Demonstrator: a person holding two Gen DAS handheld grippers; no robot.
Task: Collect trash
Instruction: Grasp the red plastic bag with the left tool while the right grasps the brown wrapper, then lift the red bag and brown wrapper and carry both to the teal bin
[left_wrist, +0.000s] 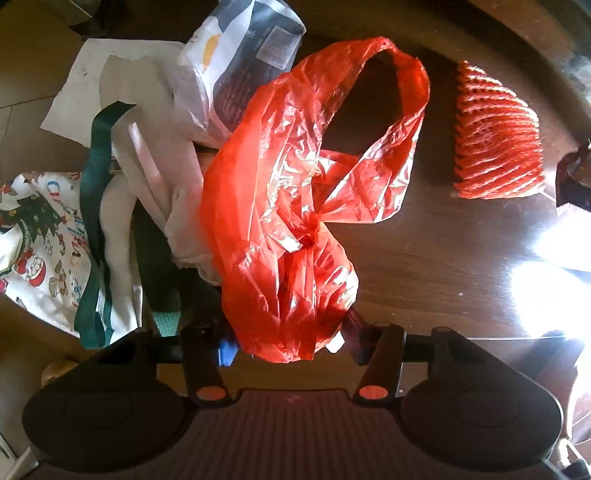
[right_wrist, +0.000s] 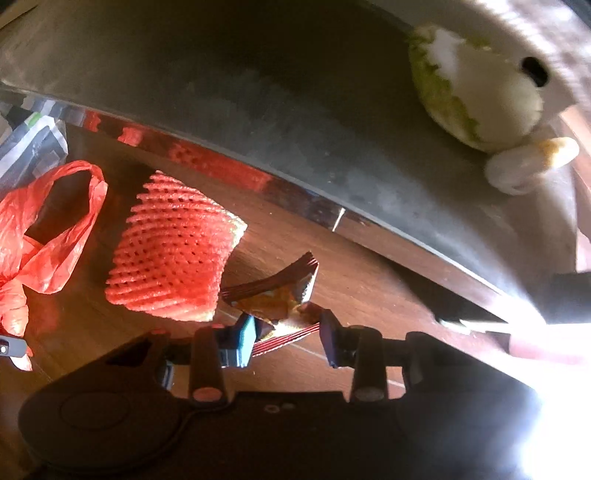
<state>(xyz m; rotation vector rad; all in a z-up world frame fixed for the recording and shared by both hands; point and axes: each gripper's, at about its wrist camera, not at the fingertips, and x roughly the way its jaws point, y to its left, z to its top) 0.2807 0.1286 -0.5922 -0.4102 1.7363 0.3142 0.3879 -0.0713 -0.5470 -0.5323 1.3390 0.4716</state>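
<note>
A crumpled red plastic bag (left_wrist: 295, 206) lies on the dark wooden table (left_wrist: 424, 258); it also shows in the right wrist view (right_wrist: 44, 236). My left gripper (left_wrist: 291, 343) has its jaws apart around the bag's near end, which covers the fingertips. A red foam fruit net (left_wrist: 498, 136) lies to the right, also in the right wrist view (right_wrist: 170, 254). A brown and red striped snack wrapper (right_wrist: 280, 295) lies beside the net. My right gripper (right_wrist: 288, 338) is open around the wrapper's near end, pads (right_wrist: 245, 339) beside it.
A white and dark pouch (left_wrist: 240, 62), white paper (left_wrist: 110, 74) and a Christmas-print tote bag with green straps (left_wrist: 48, 236) lie left of the red bag. A raised glass turntable (right_wrist: 295, 122) holds a plush toy (right_wrist: 491, 96). Strong glare covers the right side.
</note>
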